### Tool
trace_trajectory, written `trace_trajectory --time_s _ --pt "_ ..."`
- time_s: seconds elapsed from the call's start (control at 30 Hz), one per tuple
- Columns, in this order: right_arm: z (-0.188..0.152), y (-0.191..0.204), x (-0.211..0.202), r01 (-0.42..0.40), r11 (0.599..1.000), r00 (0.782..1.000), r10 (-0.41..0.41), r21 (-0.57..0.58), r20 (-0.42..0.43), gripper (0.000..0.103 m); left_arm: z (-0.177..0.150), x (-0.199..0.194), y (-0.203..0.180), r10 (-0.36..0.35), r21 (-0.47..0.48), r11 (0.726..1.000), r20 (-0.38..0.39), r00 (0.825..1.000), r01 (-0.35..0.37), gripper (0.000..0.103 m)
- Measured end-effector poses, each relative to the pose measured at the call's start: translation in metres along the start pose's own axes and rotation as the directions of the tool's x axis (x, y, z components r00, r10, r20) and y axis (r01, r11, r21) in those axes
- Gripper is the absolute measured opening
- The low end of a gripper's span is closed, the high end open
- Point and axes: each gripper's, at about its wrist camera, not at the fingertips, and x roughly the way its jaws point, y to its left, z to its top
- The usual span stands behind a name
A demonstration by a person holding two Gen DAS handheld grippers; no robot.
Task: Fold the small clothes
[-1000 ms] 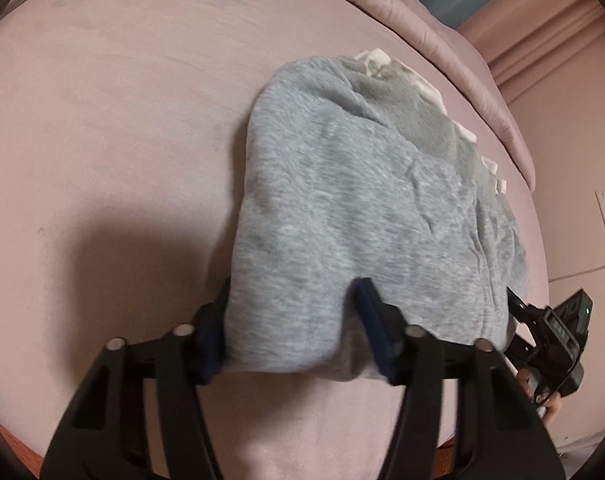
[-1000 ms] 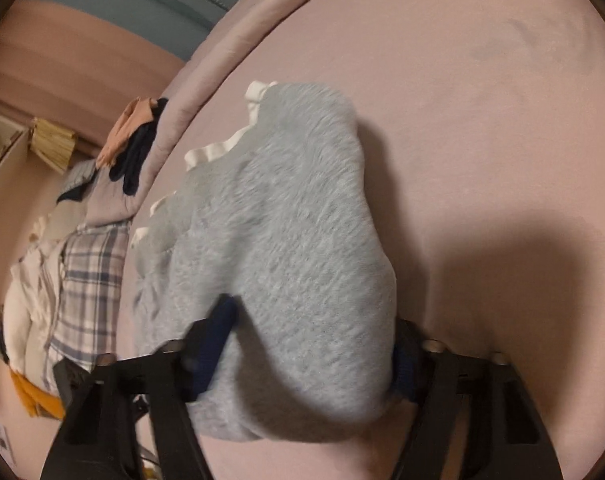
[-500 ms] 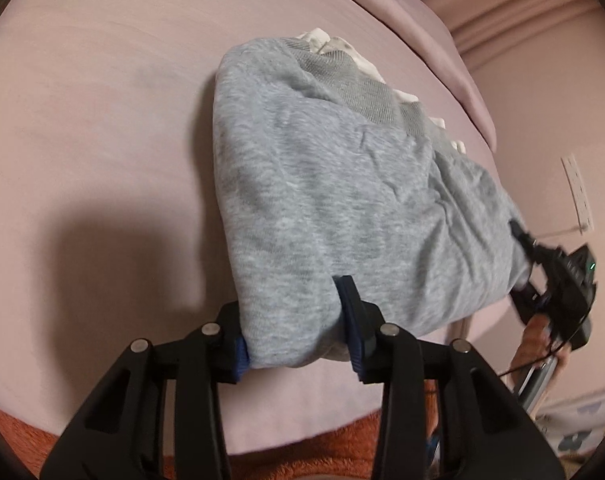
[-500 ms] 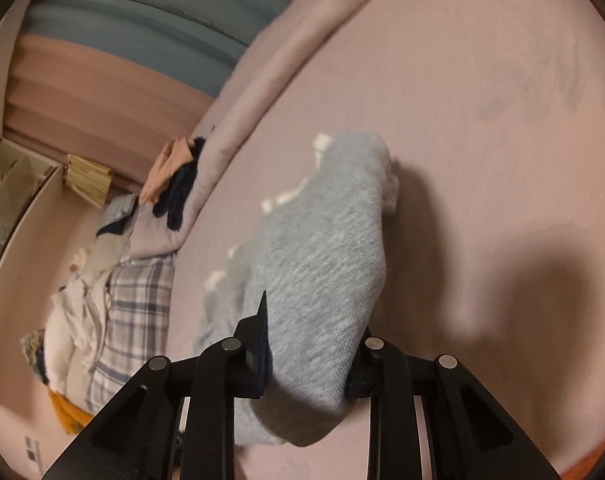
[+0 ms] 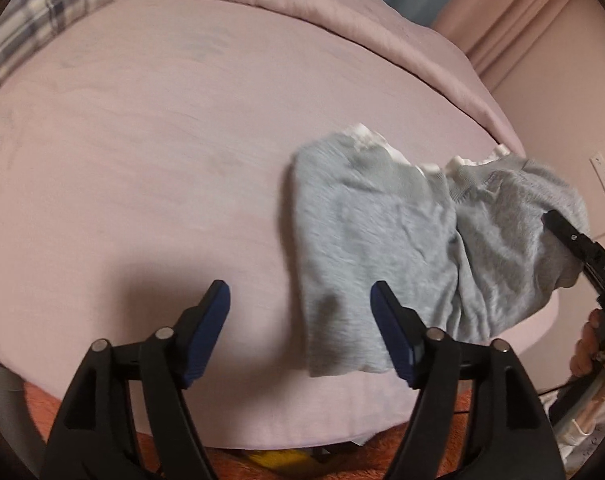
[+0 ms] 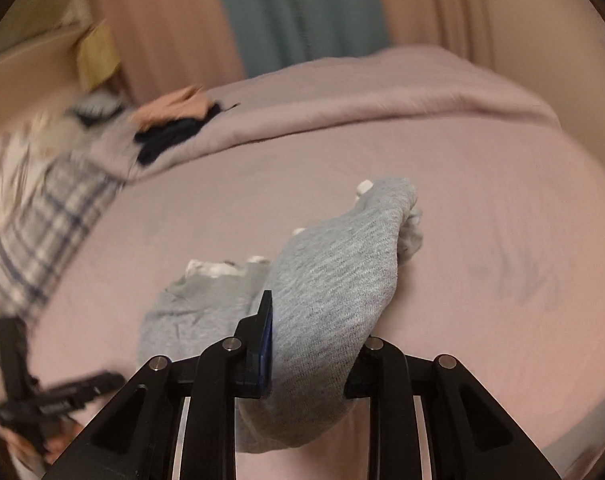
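Note:
A small grey garment point(image 5: 382, 232) with white trim lies on the pink bed sheet point(image 5: 142, 160), towards the right. My left gripper point(image 5: 298, 292) hovers above its near left corner. Its jaws are opening, and the blue pads touch no cloth. In the left wrist view my right gripper point(image 5: 582, 248) holds the garment's right end raised off the bed, with a hand point(image 5: 586, 344) on its handle. In the right wrist view the right gripper point(image 6: 314, 332) is shut on a thick bunch of the grey garment point(image 6: 342, 264), which hides the right pad. The left gripper point(image 6: 62, 396) shows at the lower left.
A rolled pink duvet point(image 5: 382, 40) runs along the far side of the bed. Dark and peach clothes point(image 6: 174, 128) lie on it, with plaid cloth point(image 5: 30, 28) at the far left. An orange rug point(image 5: 102, 420) lies below the near bed edge. A wall socket point(image 5: 602, 168) is on the right.
My left gripper let go of the garment's near edge, opened wide and drew up and back. The right gripper closed on its end, rolled level and lifted it.

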Motion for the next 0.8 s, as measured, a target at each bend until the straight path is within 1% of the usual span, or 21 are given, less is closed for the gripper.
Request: trace_trajectory --time_s 0.07,0.13,0.2,0.27,0.4,0.57,0.67,0.8 --pt "0.003 0.019 0.003 -0.007 0.997 1.000 0.006 -0.082 -0.004 0.026 0.001 -0.004 0.008 0.003 -0.022 1.000 0.010 1.000 -0.003 0.078" --pt "0.006 0.041 0.006 -0.042 0.987 0.999 0.039 -0.158 -0.021 0.026 -0.001 -0.008 0.019 -0.006 -0.047 0.999 0.012 1.000 0.007 0.078" --pt "0.006 0.058 0.012 -0.069 0.975 0.997 0.062 -0.210 -0.039 0.026 -0.002 -0.007 0.022 -0.016 -0.063 0.998 0.008 1.000 0.016 0.078" --pt "0.004 0.073 0.021 -0.096 0.965 0.994 0.083 -0.245 -0.066 0.026 -0.003 -0.009 0.026 -0.011 -0.073 0.997 0.007 1.000 0.011 0.078" --pt "-0.007 0.091 0.051 -0.151 0.958 0.980 0.112 -0.245 -0.166 0.027 -0.003 -0.009 0.028 -0.001 -0.078 0.997 0.003 1.000 0.001 0.078" --pt "-0.033 0.108 0.091 -0.189 0.954 0.950 0.117 -0.233 -0.290 0.028 -0.001 -0.007 0.028 0.015 -0.089 0.996 -0.002 1.000 -0.015 0.079" --pt "-0.041 0.112 0.100 -0.209 0.954 0.938 0.133 -0.214 -0.321 0.031 -0.002 -0.009 0.033 0.018 -0.091 0.996 -0.003 1.000 -0.018 0.080" --pt "-0.042 0.113 0.098 -0.216 0.958 0.938 0.150 -0.187 -0.313 0.034 -0.004 -0.009 0.036 0.008 -0.107 0.994 -0.006 1.000 -0.008 0.080"
